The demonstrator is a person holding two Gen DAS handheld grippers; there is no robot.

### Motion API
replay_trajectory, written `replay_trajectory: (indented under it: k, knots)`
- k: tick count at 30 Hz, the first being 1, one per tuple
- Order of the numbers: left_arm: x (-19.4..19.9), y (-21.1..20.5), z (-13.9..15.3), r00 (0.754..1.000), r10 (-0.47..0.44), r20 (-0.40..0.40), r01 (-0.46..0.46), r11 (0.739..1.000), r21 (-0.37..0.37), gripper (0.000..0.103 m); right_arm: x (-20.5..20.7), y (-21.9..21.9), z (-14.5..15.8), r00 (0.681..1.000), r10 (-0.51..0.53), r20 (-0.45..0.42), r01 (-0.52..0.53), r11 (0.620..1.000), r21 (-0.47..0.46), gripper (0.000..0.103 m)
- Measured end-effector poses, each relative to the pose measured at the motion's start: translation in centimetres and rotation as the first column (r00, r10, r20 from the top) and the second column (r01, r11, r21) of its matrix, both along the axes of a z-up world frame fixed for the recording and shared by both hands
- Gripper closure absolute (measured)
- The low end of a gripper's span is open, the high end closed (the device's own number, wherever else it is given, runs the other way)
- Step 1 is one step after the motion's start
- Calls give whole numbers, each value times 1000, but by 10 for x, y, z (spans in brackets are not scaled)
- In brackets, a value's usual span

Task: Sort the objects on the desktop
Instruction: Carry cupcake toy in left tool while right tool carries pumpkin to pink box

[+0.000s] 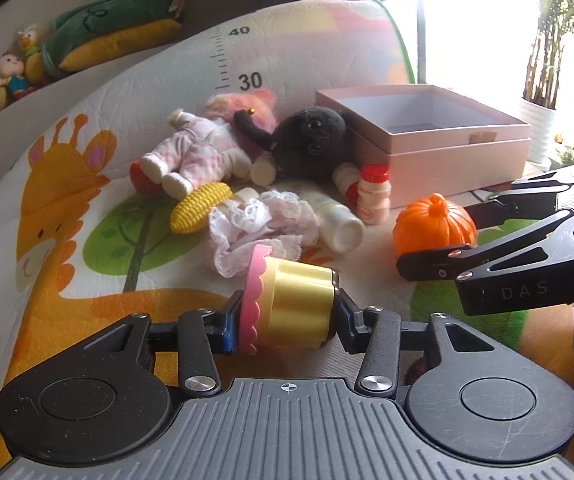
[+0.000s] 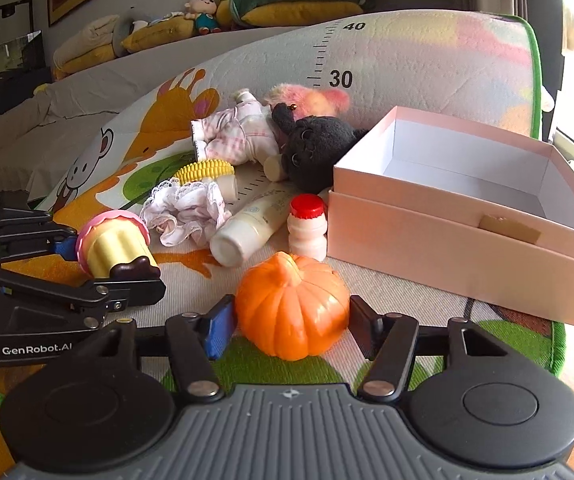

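My left gripper (image 1: 287,316) is shut on a toy cupcake (image 1: 293,304) with a yellow cup and pink frosting, held sideways just above the play mat. The right wrist view shows the same cupcake (image 2: 113,246) at the left, in the left gripper (image 2: 99,260). My right gripper (image 2: 291,330) has its fingers against both sides of an orange toy pumpkin (image 2: 291,300) that sits low on the mat. In the left wrist view the pumpkin (image 1: 431,224) lies to the right, between the right gripper's fingers (image 1: 431,266). An open pink box (image 2: 447,248) stands right of the pumpkin, empty inside.
A pile lies behind on the mat (image 1: 87,184): a doll in pink (image 1: 191,152), a black plush (image 1: 311,140), a knitted corn (image 1: 201,206), a lace cloth (image 1: 255,224), a white bottle (image 1: 339,224) and a red-capped drink bottle (image 2: 307,224). The mat's far part curves upward.
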State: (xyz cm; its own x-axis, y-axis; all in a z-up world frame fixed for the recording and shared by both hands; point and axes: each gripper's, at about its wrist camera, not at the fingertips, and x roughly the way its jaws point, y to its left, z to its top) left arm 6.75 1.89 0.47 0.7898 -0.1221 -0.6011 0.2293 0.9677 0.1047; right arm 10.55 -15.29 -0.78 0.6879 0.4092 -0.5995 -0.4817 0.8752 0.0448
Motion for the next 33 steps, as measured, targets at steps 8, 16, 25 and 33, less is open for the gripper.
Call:
replay_trajectory:
  k: [8, 16, 25, 33]
  knots:
    - [-25, -43, 7, 993, -114, -11, 113, 993, -24, 53, -46, -50, 0, 993, -115, 13, 115, 993, 12, 43]
    - [-51, -81, 9, 967, -249, -46, 248, 968, -17, 53, -93, -94, 0, 980, -200, 17, 200, 980, 10, 43]
    - [-62, -93, 0, 948, -302, -102, 303, 953, -4, 53, -112, -110, -5, 974, -225, 3, 224, 974, 15, 43]
    - [-62, -92, -3, 948, -298, -109, 299, 954, -11, 53, -111, -107, -6, 978, -209, -2, 209, 978, 17, 43]
